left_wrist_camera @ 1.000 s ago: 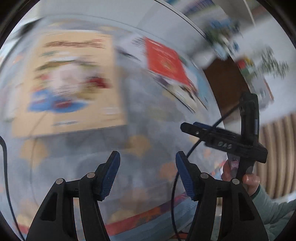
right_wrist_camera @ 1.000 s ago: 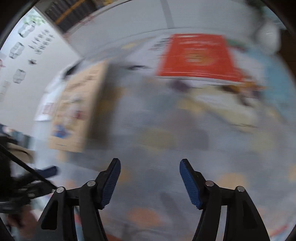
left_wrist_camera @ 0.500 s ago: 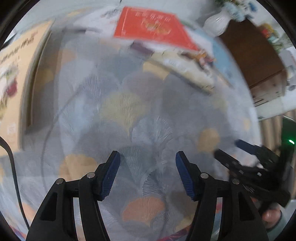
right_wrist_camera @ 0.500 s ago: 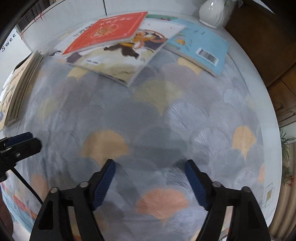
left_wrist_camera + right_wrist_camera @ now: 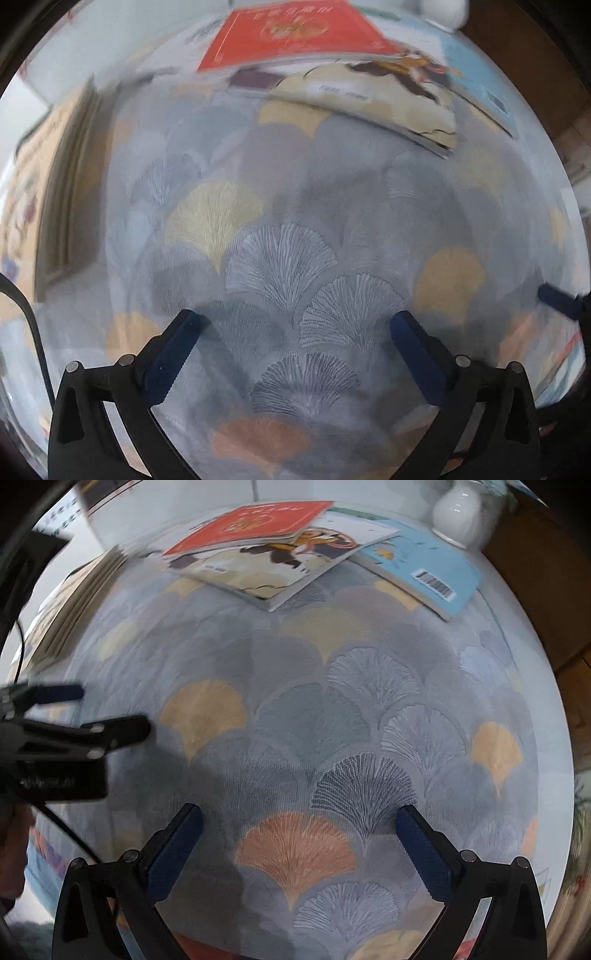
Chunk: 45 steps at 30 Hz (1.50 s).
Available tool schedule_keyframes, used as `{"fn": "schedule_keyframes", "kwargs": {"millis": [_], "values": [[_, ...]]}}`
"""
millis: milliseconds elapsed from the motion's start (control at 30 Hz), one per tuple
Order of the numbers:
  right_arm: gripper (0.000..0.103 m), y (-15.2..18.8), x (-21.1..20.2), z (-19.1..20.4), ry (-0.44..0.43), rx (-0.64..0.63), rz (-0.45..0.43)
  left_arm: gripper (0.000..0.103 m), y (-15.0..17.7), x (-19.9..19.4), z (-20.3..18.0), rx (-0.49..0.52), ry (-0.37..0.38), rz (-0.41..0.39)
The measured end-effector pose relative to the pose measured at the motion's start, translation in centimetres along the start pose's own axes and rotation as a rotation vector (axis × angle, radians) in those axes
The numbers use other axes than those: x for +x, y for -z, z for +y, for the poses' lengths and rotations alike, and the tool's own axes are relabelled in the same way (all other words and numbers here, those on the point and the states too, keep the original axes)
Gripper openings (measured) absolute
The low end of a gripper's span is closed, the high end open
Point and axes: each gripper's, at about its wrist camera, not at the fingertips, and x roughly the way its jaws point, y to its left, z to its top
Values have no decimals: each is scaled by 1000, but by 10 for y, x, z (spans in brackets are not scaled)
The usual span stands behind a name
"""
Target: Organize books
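A red book (image 5: 255,524) lies on top of a cream picture book (image 5: 280,568), which overlaps a light blue book (image 5: 428,568), all at the far side of the table. The red book (image 5: 291,33) and cream book (image 5: 373,103) also show in the left wrist view. A stack of tan books (image 5: 77,602) sits at the far left, its tan cover (image 5: 33,192) blurred. My left gripper (image 5: 299,328) points down at bare cloth, its jaws opening wide with nothing between them. My right gripper (image 5: 299,819) is open and empty. The left gripper (image 5: 66,716) appears at the left of the right wrist view.
A fan-patterned tablecloth (image 5: 314,709) covers the table. A white vase (image 5: 458,513) stands at the far right corner beside a brown wooden cabinet (image 5: 539,565). A black cable (image 5: 26,314) hangs at the left. The table's right edge (image 5: 550,701) curves down the side.
Both grippers have swung away from the tan stack, right across the cloth and lower. The left jaws spread much wider; the right jaws also widened. The red and cream books now sit nearer.
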Motion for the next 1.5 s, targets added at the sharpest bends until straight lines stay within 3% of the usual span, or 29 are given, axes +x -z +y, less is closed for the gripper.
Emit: {"fn": "schedule_keyframes", "kwargs": {"millis": [133,233,333,400,433,500,567,633,700,800,867,967,1067,1233,1500], "values": [[103,3,-4,-6,-41,-75,16,99,-15,-6,16,-70,21,33],[101,-6,-13,-24,-88,-39,16,98,-37,-35,35,-89,112,-65],[99,-42,-24,-47,-107,25,-48,98,-72,-51,54,-110,142,-132],[91,-79,-28,-59,-110,80,-110,98,-107,-55,71,-140,157,-167],[82,-97,-29,-63,-106,108,-132,97,-122,-54,74,-149,176,-183],[79,-138,-30,-68,-125,154,-156,95,-151,-47,80,-150,217,-199],[72,-172,-27,-63,-141,195,-179,77,-173,-34,83,-143,239,-189],[63,-188,-18,-53,-154,215,-184,51,-192,-17,84,-154,234,-145],[57,-201,-9,-45,-162,240,-174,47,-203,-3,84,-158,251,-127],[53,-212,12,-31,-127,281,-168,47,-204,15,77,-152,258,-106],[53,-220,11,-28,-139,277,-185,47,-199,14,71,-129,244,-133],[53,-223,16,-25,-188,254,-188,48,-195,14,65,-104,315,-132],[53,-223,18,-20,-143,212,-181,48,-180,9,60,-82,339,-128],[53,-187,5,-24,-189,175,-137,48,-128,1,52,-97,437,-99],[53,-77,-7,-25,-232,213,-7,48,-30,-5,16,-48,499,-2]]}}
